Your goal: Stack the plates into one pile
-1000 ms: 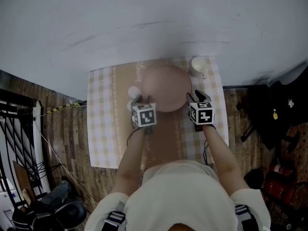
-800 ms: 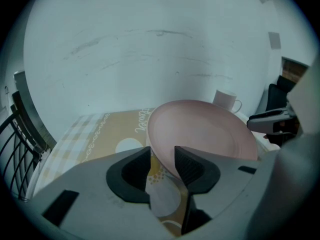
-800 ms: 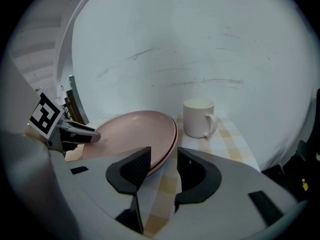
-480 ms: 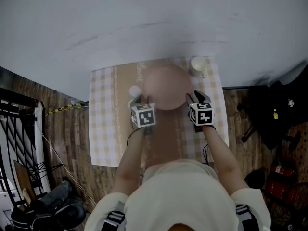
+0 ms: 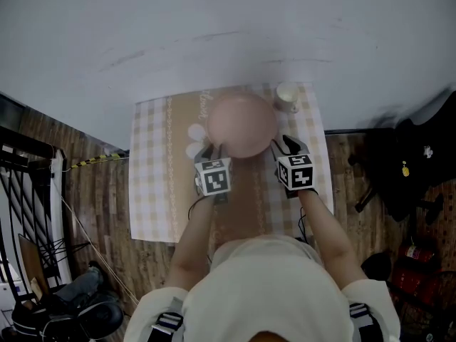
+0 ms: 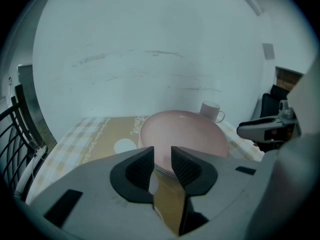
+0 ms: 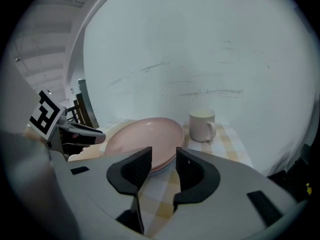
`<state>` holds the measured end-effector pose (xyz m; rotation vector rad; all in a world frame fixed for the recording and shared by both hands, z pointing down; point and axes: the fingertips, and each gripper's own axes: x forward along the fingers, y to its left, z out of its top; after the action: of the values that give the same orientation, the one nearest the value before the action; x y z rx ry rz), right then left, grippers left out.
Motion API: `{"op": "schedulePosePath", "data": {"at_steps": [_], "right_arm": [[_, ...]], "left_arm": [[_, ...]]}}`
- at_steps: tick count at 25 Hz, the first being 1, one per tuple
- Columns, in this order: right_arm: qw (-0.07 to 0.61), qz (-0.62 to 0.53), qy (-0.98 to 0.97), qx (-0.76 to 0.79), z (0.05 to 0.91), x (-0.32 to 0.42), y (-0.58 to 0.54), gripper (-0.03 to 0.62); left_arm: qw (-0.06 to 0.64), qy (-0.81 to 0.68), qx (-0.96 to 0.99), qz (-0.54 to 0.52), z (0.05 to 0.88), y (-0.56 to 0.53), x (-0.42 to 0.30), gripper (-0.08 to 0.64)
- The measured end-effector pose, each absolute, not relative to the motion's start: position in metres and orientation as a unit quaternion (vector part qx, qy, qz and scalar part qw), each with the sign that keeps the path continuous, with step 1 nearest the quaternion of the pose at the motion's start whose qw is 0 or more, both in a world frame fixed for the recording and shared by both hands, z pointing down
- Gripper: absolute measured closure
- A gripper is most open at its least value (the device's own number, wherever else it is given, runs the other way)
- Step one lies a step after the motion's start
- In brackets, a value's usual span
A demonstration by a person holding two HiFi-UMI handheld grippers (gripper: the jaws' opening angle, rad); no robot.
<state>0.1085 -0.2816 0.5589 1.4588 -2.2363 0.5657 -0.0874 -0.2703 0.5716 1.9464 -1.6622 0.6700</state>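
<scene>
A pile of pink plates (image 5: 241,125) lies at the far middle of the checked tablecloth (image 5: 153,184). In the left gripper view the plates (image 6: 185,136) show stacked rims just beyond my left gripper (image 6: 162,151). Its jaws have just been closing and stand apart with nothing between them. My right gripper (image 7: 163,153) faces the pile (image 7: 145,136) from the other side. Its jaws have also just been closing a little and hold nothing. In the head view the left gripper (image 5: 214,150) and right gripper (image 5: 279,145) flank the pile's near edge.
A white mug (image 5: 287,95) stands at the table's far right corner, close to the pile. Two pale round patches (image 5: 194,140) lie on the cloth left of the plates. A wall runs behind the table. A black rail (image 5: 21,191) stands at the left, dark bags (image 5: 413,162) at the right.
Both grippers have drawn back a little from the plates' rim towards the person and risen slightly. The pile and the mug have stayed in place.
</scene>
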Motion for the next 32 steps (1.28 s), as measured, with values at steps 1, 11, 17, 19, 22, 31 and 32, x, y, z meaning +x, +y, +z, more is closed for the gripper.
{"op": "schedulePosePath", "data": {"at_steps": [1, 11, 17, 19, 22, 31, 32], "right_arm": [[0.203, 0.201, -0.804, 0.521, 0.557, 0.109, -0.279, 0.452], [0.185, 0.184, -0.826, 0.5, 0.538, 0.116, -0.252, 0.516], [0.167, 0.171, -0.841, 0.484, 0.522, 0.118, -0.233, 0.559], [0.162, 0.169, -0.846, 0.48, 0.517, 0.119, -0.227, 0.568], [0.157, 0.168, -0.85, 0.474, 0.513, 0.12, -0.217, 0.574], [0.139, 0.163, -0.865, 0.454, 0.5, 0.109, -0.188, 0.584], [0.137, 0.161, -0.865, 0.454, 0.499, 0.108, -0.185, 0.584]], "left_arm": [[0.245, -0.61, 0.714, 0.242, 0.57, -0.268, -0.084, 0.466], [0.252, -0.625, 0.71, 0.205, 0.551, -0.234, -0.062, 0.517], [0.264, -0.623, 0.714, 0.182, 0.543, -0.208, -0.044, 0.531], [0.266, -0.62, 0.717, 0.175, 0.541, -0.2, -0.038, 0.534], [0.265, -0.615, 0.724, 0.166, 0.54, -0.19, -0.031, 0.537], [0.27, -0.59, 0.747, 0.145, 0.528, -0.169, -0.022, 0.54], [0.269, -0.588, 0.749, 0.145, 0.527, -0.168, -0.023, 0.54]]}}
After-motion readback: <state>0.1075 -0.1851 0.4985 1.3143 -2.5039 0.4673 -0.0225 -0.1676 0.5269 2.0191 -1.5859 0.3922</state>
